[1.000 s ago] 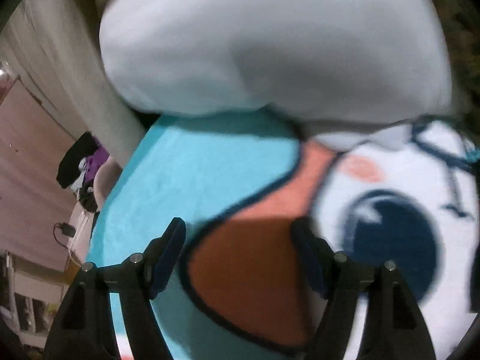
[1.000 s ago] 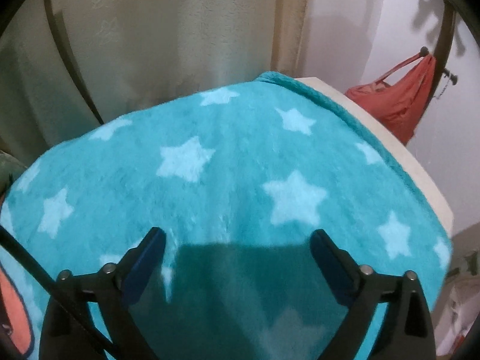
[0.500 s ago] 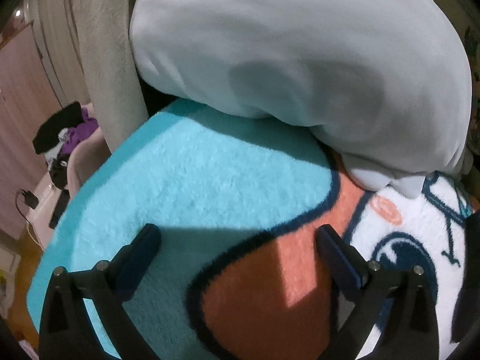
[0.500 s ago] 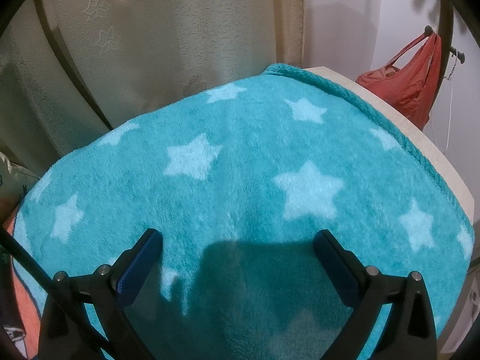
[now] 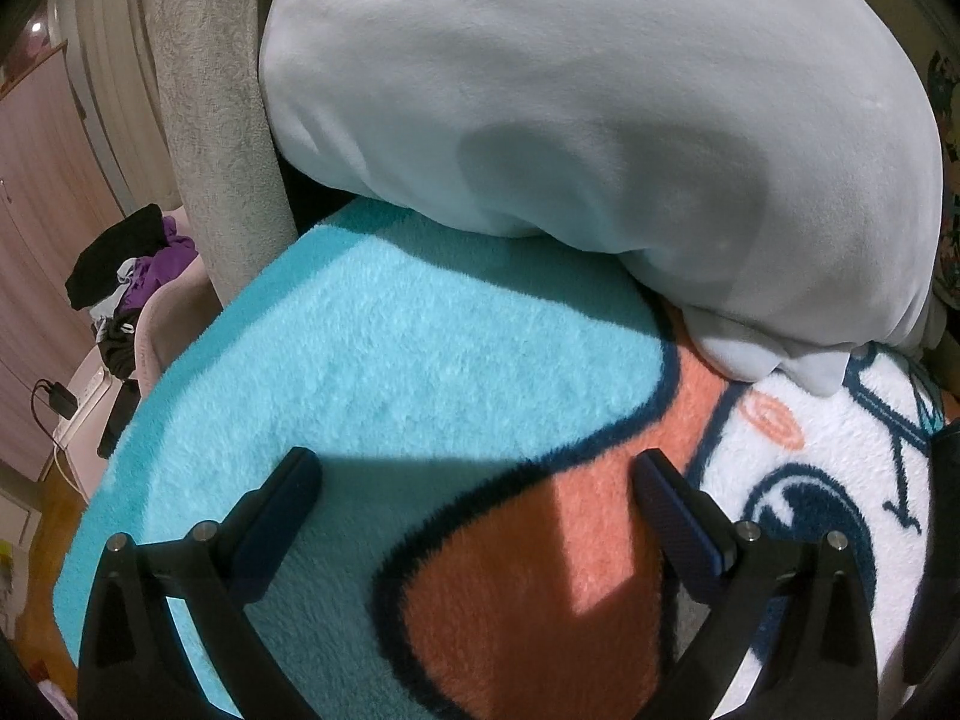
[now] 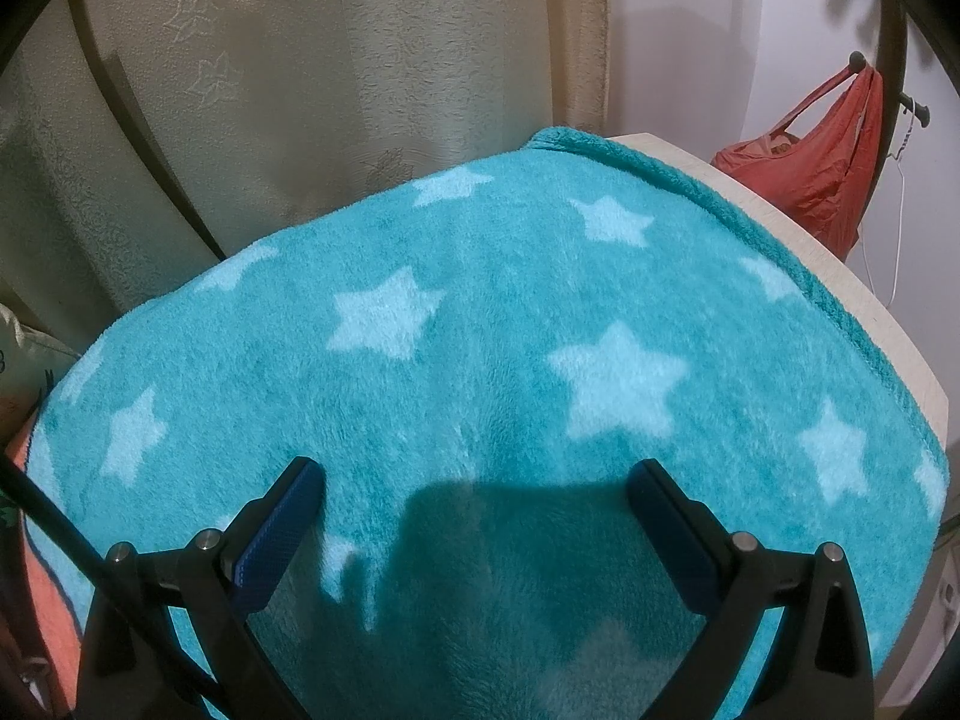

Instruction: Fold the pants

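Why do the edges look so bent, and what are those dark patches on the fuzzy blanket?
Left wrist view: fisheye lens bulges the pale grey folded garment; black vignette corners; the left gripper shadows the cartoon-print fleece blanket. Right wrist view: same curving; shadow under the right gripper.

We see our left gripper with its two fingers spread wide and nothing between them, poised above a fluffy blanket printed in turquoise, orange and white with dark outlines. Beyond the fingers a pale blue folded garment lies bunched on the blanket's far part. At the left edge a beige curtain hangs, with a dark clothes pile farther off.
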{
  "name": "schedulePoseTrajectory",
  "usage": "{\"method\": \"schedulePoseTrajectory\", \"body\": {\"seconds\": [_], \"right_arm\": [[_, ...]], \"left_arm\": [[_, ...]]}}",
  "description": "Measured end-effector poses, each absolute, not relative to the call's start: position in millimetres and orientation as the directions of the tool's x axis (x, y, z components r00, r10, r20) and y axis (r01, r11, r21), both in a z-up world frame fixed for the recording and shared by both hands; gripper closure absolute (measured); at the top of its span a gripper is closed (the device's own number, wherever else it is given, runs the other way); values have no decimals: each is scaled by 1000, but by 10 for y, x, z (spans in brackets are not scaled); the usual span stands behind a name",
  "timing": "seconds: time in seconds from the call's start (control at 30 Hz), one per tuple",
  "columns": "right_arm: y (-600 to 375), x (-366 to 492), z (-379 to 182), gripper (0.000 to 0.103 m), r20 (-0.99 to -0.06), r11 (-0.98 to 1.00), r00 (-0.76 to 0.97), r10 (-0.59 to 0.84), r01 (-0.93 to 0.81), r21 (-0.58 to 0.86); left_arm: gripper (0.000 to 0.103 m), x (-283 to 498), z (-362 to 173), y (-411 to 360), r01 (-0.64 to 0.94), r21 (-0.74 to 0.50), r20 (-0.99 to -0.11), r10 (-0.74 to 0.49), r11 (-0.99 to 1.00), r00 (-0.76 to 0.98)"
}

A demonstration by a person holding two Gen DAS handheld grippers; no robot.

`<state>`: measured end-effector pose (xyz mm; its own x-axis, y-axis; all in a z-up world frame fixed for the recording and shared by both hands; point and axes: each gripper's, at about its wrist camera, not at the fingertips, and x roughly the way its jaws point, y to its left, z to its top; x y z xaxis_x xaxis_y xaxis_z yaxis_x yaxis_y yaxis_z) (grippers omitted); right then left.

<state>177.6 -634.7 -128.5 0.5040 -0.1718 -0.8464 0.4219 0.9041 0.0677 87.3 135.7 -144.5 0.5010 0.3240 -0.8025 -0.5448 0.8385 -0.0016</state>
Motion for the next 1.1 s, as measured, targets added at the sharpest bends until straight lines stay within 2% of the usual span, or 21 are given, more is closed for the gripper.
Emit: {"method": "schedulePoseTrajectory", "body": {"seconds": [1.1], "right_arm": [[-6347,1791,-1288,0,-847,904,504,-171,421,68]], "left_arm": [[0,879,-1441,1353,-545,-1,-803,324,839,500]]}}
